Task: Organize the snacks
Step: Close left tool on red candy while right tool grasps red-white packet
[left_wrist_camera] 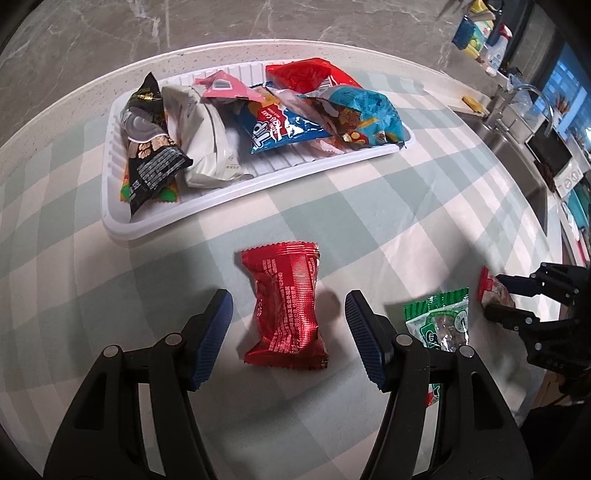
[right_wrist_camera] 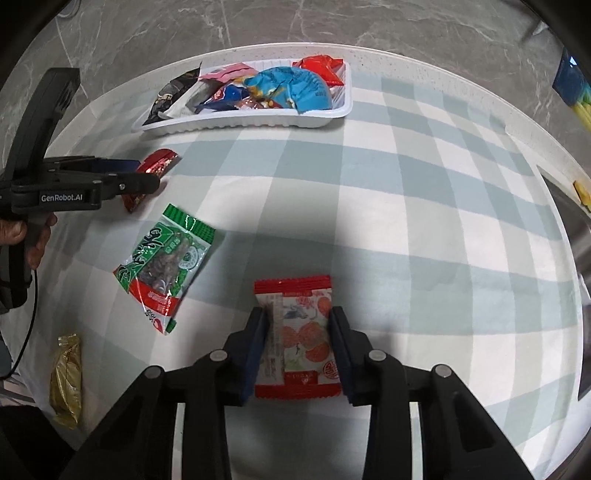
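The left gripper is straddling the red foil packet with jaws apart, its long axis pointing toward the white tray; the right gripper is clamping the hawthorn-slice packet.

Home kitchen, counter under a checked cloth, steel sink with faucet at one end, cleaning bottles behind, grey marble-look floor

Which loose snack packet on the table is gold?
The crinkly gold foil packet at the tablecloth's near left edge; the other loose packets are red or green.
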A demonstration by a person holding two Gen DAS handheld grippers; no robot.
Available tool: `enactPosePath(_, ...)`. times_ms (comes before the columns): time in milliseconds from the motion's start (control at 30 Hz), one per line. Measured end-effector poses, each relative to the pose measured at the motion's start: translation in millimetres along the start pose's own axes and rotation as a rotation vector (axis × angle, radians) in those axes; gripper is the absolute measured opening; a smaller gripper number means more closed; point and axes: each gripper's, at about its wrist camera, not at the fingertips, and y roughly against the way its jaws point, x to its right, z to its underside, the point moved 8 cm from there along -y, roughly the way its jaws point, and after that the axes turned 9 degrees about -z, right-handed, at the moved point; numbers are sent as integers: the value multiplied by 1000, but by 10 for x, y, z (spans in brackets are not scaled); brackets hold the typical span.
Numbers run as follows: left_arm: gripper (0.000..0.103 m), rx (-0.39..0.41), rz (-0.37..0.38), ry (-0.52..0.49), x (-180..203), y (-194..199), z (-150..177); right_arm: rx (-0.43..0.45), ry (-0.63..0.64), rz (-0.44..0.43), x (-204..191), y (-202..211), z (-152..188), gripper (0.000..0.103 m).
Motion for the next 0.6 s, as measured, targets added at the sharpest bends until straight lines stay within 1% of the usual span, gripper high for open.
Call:
enactPosePath(33, 52, 4, -9, -11, 7, 1, 0, 0, 1, -2, 4, 4, 1, 37)
enactPosePath(67, 40, 8, -17, -23, 17, 5, -1, 2, 0, -6, 9, 9, 2, 37)
enactPosePath(100, 32, 10, -19, -35, 32, 7, 1, 5, -7, -15, 19, 16, 3, 36)
enactPosePath(167, 29, 13, -22, -50, 58, 10, 3, 9, -25, -36, 35, 24, 0, 36)
enactPosePath(233, 27, 19, -19, -48, 61, 23, 23, 18, -66, -83, 59, 39, -1, 36)
enactPosePath(367, 21, 35, 5, -24, 63, 62, 8, 36, -137, -148, 108, 66, -2, 36)
enactPosePath(600, 20, 51, 39, 2, 62, 151, -27, 64, -236, -231, 209, 128, -23, 36)
